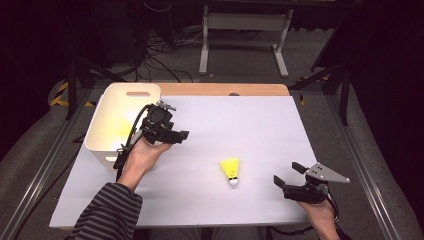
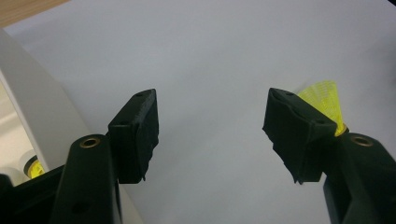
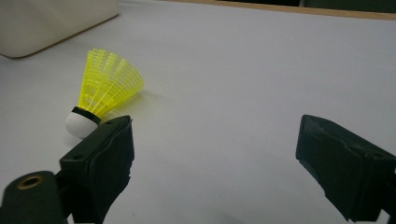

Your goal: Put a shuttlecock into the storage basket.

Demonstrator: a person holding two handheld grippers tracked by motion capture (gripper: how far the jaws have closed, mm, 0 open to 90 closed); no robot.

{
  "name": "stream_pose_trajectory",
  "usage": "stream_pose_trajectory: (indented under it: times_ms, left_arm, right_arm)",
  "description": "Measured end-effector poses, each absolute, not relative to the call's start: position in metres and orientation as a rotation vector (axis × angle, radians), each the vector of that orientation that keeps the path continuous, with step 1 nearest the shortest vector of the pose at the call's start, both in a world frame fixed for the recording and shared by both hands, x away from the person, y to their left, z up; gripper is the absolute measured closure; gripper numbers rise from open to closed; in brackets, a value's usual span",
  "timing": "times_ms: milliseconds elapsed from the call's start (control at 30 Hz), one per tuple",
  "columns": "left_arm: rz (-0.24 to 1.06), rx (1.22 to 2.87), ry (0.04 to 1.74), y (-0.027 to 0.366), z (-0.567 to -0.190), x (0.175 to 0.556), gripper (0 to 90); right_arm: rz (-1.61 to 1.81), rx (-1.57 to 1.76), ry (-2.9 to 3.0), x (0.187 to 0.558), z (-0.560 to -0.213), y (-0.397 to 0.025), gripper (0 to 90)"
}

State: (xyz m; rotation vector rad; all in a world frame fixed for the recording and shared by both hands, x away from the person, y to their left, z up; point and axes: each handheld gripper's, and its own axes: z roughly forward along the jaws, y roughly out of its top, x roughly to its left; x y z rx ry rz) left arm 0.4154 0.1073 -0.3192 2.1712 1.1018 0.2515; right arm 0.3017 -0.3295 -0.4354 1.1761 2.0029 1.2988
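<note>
Right gripper (image 1: pixel 288 174) at the table's near right edge, held low over the white sheet (image 1: pixel 250 130), jaws spread wide, nothing between them. In the right gripper view its jaws stand apart with bare sheet between; the shuttlecock (image 3: pixel 103 91) lies just beyond the left jaw. Shuttlecock (image 1: pixel 230 170) lies on its side on the sheet, near-centre, white cork toward the person, yellow skirt pointing away; to the left of the right gripper, not touching it. Left gripper (image 1: pixel 180 135) farther back on the left, held up in the hand (image 1: pixel 145 155), jaws wide apart and empty, just beside the bin (image 1: pixel 102 145). Left gripper view: bin wall (image 2: pixel 42 116) on the left, yellow skirt (image 2: pixel 324 95) peeking behind the right jaw. White bin stands at the far left corner.
</note>
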Motion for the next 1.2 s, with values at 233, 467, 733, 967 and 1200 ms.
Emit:
stream_pose_trajectory:
  times_ms: [233, 467, 733, 967, 1200]
  left_arm:
    - [0.245, 2.164, 1.109, 0.11, -0.327, 0.41, 34.6]
    - [0.245, 2.165, 1.111, 0.108, -0.333, 0.405, 34.2]
    - [0.254, 2.17, 1.095, 0.105, -0.337, 0.399, 33.9]
    - [0.251, 2.168, 1.084, 0.105, -0.344, 0.393, 33.8]
    - [0.266, 2.171, 1.07, 0.104, -0.351, 0.388, 34.9]
  right_arm:
    - [1.299, 1.173, 2.005, 0.302, -0.436, -0.329, 11.8]
    - [1.298, 1.172, 2.007, 0.302, -0.436, -0.329, 11.8]
    - [1.299, 1.174, 2.005, 0.302, -0.436, -0.329, 11.8]
    - [1.299, 1.178, 2.006, 0.302, -0.436, -0.329, 11.8]
    - [1.298, 1.175, 2.007, 0.302, -0.436, -0.329, 11.8]
